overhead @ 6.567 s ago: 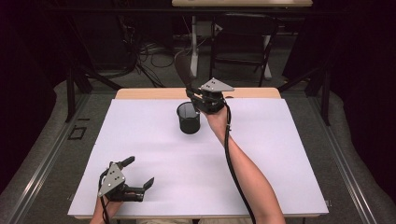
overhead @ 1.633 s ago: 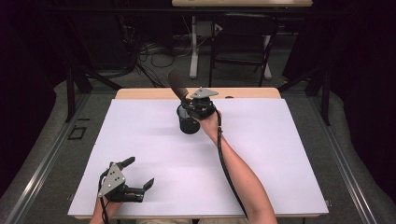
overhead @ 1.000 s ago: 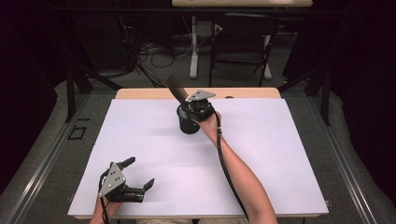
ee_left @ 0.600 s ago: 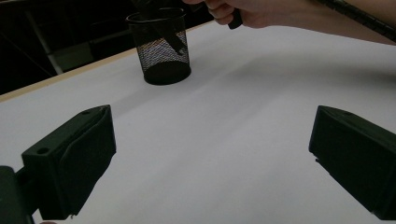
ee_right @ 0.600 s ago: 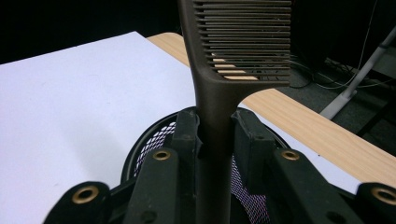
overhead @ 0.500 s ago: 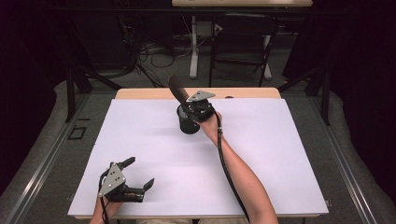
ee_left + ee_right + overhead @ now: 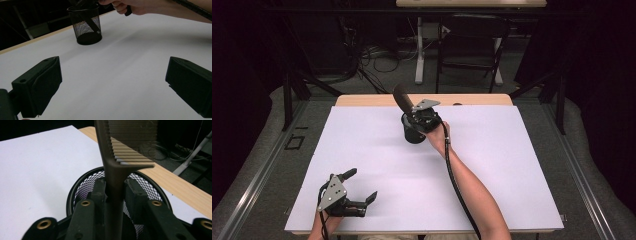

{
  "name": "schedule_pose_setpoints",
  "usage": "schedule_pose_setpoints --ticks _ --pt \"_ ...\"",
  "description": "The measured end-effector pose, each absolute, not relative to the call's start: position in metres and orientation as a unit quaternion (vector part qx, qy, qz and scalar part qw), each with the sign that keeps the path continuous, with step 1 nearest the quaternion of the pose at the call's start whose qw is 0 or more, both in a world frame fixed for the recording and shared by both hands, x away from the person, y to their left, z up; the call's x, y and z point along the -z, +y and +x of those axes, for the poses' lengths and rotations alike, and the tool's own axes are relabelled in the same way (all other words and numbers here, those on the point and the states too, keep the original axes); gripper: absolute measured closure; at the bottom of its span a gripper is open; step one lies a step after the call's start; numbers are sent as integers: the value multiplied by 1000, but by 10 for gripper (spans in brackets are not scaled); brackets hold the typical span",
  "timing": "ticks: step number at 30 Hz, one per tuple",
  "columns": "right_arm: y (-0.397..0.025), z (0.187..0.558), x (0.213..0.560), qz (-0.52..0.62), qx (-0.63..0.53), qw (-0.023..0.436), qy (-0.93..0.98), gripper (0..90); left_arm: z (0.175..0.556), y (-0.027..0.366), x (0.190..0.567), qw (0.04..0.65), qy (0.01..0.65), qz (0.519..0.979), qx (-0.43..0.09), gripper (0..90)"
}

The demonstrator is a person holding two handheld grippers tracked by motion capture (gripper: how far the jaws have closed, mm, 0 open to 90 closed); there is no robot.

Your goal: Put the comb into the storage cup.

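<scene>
Comb (image 7: pixel 117 170) now inside right claw (image 7: pixel 114 192)

cup (image 7: pixel 82 187): black wire mesh; comb (image 7: pixel 117 157): matt plastic; table (image 7: pixel 362 150): smooth white

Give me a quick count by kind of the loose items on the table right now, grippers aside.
Mesh cup: 1, black, standing on the white table.
Comb: 1, dark, clamped in the right gripper, its handle reaching down into the cup.
Total: 2.
</scene>
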State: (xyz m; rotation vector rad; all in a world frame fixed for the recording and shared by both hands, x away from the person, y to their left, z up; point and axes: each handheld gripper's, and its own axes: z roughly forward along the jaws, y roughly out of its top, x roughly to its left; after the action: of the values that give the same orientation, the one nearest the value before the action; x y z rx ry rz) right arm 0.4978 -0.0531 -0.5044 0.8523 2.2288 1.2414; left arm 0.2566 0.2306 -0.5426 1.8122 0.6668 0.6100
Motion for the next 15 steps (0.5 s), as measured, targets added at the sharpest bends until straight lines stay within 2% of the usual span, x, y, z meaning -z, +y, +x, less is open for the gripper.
schedule_pose_setpoints --ticks 10,11,15 --pt "-68 490 494 325 -454 200 805 435 257 230 543 528 279 760 -256 5" --pt "-73 489 491 327 -464 187 802 401 257 230 543 528 278 760 -255 5" --pt "-78 486 487 327 -472 166 801 347 257 230 543 528 278 761 -255 5"
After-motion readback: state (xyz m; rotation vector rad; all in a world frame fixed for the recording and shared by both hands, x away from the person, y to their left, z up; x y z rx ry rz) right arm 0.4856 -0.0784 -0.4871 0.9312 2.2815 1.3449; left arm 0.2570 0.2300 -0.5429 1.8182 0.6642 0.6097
